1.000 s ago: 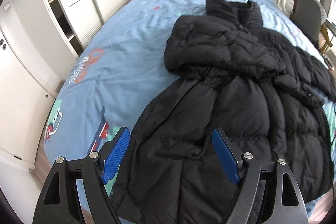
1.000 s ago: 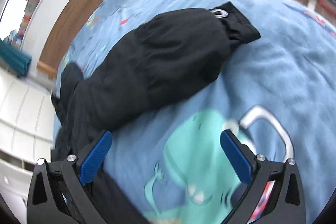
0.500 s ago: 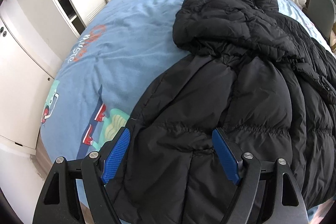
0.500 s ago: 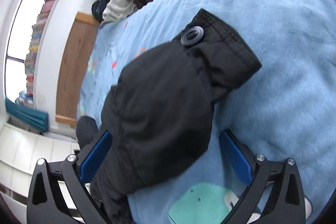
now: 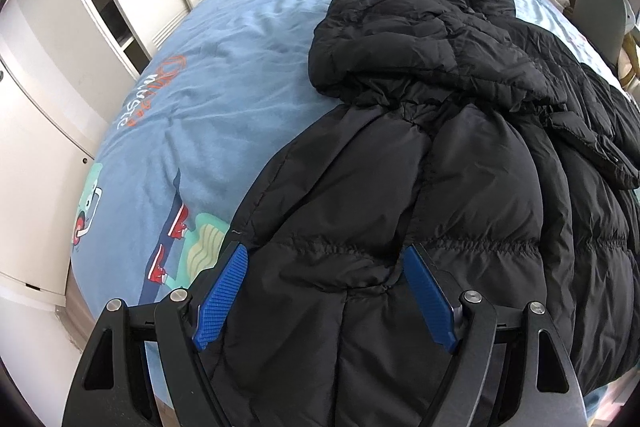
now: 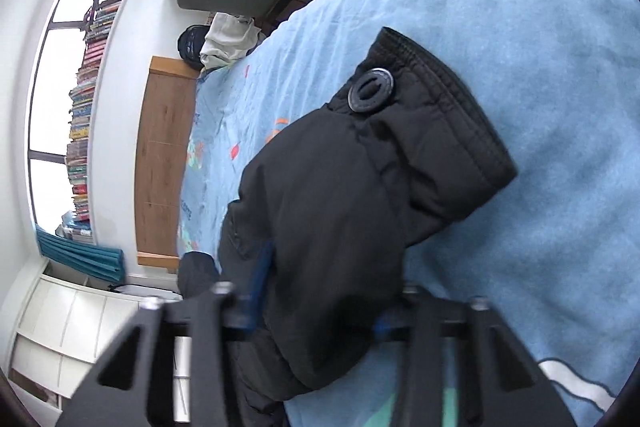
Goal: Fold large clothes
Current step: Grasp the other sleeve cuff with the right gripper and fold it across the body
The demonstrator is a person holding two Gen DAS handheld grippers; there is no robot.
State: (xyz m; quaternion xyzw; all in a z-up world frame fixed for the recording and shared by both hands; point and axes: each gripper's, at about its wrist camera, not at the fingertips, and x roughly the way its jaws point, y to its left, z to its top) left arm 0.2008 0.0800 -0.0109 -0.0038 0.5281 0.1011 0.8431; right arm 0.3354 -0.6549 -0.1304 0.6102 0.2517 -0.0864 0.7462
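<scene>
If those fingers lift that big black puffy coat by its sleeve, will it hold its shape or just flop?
The coat will probably flop: it already lies rumpled in soft folds on the bed. Its quilted puffiness suggests it is light for its bulk. The sleeve, with the right gripper closing on it, has smooth fabric that may slip.

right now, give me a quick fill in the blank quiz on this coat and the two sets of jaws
1. The black puffer coat lies on a bed whose cover is mainly ____.
2. The right gripper has its jaws closing around the coat's ____.
3. The left gripper has its jaws spread wide over the coat's lower ____.
4. The round button sits near the sleeve's ____.

Missing words: blue; sleeve; hem; cuff
</scene>
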